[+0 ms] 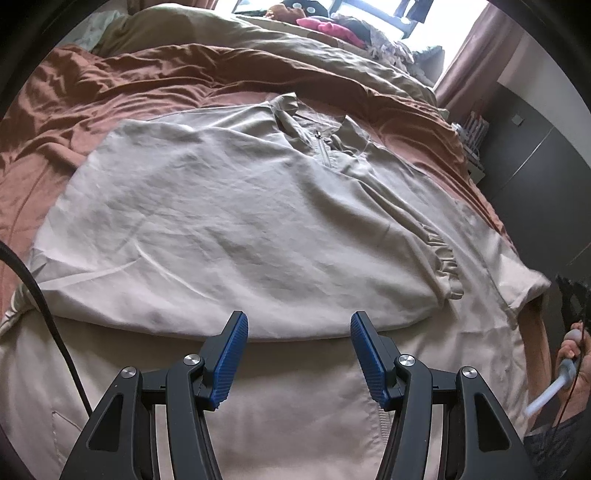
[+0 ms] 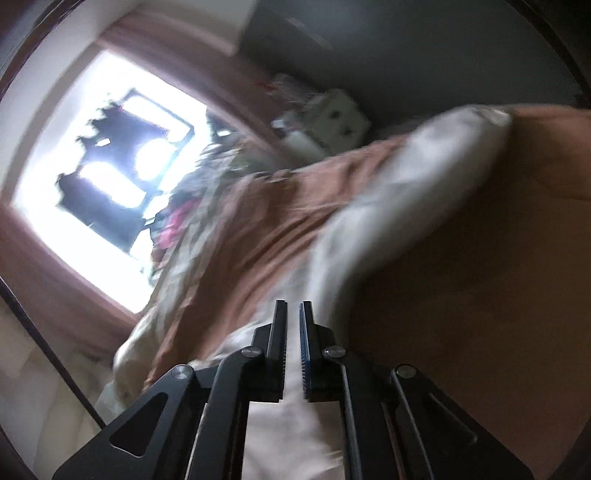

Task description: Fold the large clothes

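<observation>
L gripper [image 1: 299, 354] jaws wide apart, nothing between, hovering over near hem of beige garment [image 1: 236, 229], which lies spread on brown bed sheet [image 1: 74, 110], collar twd far side. R gripper [image 2: 293, 332] jaws nearly together; whether cloth is pinched can't tell, view blurred.

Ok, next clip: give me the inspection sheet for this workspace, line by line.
Surface: bed with rumpled brown sheet.
Job's things: beige zip-neck garment spread flat, partly folded over itself.
Clutter: beige duvet and a pile of clothes at the far end.
Grippers: left gripper open above the garment's near fold, holding nothing; right gripper shut, view blurred, whether cloth is pinched cannot be told.
Cables: black cable at the left edge.
Surroundings: bright window, pink curtain, dark cabinet.
</observation>
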The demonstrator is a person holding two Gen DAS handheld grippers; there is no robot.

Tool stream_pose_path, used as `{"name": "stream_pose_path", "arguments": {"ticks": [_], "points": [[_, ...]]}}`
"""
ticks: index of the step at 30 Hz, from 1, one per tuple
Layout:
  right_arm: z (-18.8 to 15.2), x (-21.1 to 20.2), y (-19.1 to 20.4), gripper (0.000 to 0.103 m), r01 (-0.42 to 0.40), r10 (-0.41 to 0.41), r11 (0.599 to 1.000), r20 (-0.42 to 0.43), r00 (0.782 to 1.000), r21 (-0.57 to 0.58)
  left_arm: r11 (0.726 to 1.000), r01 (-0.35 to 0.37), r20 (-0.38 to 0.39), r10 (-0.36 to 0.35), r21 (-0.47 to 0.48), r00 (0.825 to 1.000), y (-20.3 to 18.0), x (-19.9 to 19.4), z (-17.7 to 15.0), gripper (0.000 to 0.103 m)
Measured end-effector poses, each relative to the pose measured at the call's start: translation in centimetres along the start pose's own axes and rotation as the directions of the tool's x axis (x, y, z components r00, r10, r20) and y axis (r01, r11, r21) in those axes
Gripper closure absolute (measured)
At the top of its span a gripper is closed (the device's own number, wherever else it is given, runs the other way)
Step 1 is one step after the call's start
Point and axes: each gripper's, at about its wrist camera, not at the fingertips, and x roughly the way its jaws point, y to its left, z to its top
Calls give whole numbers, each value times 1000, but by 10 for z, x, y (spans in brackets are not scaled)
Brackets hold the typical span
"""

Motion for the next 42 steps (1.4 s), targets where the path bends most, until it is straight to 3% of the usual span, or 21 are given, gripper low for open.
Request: {"name": "stream_pose_path", "arguments": {"ticks": [4, 6, 9, 12, 14, 15, 16, 17, 18, 23, 26, 27, 29, 30, 31, 33, 36, 42], "points": [[-19, -1, 38, 103, -9, 7, 991, -15, 1000, -134, 1000, 17, 3, -17, -4, 1000, 1, -4, 1, 43], [-22, 4, 38, 103, 65, -69, 988, -24, 997, -137, 1000, 24, 6, -24, -8, 1000, 3, -6, 1, 43], [-19, 8, 10, 103, 144, -145, 989, -53, 988, -30, 1000, 28, 8, -28, -11, 1000, 5, -8, 1, 43], [-16, 5, -25, 102, 130, -119, 981, -83, 989, 143, 999, 30, 6, -30, -18, 1000, 6, -5, 1, 43], [-12, -3, -31, 98, 172, -166, 974, -56, 985, 147, 999, 35, 2, -35, -20, 999, 4, -3, 1, 43], [-12, -6, -33, 80, 177, -173, 972, -41, 984, 152, 999, 30, 2, -30, -14, 1000, 3, -2, 0, 43], [-10, -10, -37, 40, 169, -167, 971, -26, 986, 168, 1000, 24, 3, -24, -11, 1000, 2, -2, 0, 43], [-10, -14, -40, 20, 168, -171, 966, -1, 985, 199, 1000, 22, 3, -22, -10, 1000, 2, -1, 0, 43], [-9, -17, -45, 9, 151, -159, 965, 20, 987, 214, 1000, 24, 4, -24, -13, 1000, 1, -1, 0, 43], [-16, -1, -87, 9, 70, -73, 944, -3, 997, 323, 1000, 15, -1, -15, -7, 1000, 0, 3, -1, 43], [-17, 18, -119, 9, 73, -79, 926, -1, 997, 371, 1000, 6, -16, -5, 7, 1000, -1, 8, -2, 43], [-14, 21, -126, 13, 66, -79, 926, 20, 997, 371, 1000, 2, -19, -2, 12, 1000, 0, 9, -2, 43], [-8, 21, -132, 29, 68, -98, 940, 73, 992, 336, 1000, 0, -23, 0, 13, 1000, 1, 10, -3, 43], [-9, 18, -130, 44, 72, -104, 940, 78, 991, 333, 1000, 1, -23, -1, 12, 1000, 1, 10, -3, 43], [-7, 19, -133, 72, 34, -70, 940, 94, 993, 338, 1000, 2, -22, -1, 12, 1000, 1, 10, -3, 43], [-8, 25, -130, 98, -17, -12, 944, 87, 996, 330, 1000, -3, -20, 3, 12, 1000, 1, 10, -3, 43], [-7, 17, -108, 101, 14, -43, 964, 104, 994, 267, 1000, -1, -18, 1, -1, 1000, 4, 11, -2, 43], [-11, -11, -40, 102, -117, 99, 980, 117, 988, 162, 999, 29, -2, -29, -19, 1000, 6, 2, 0, 43]]}}
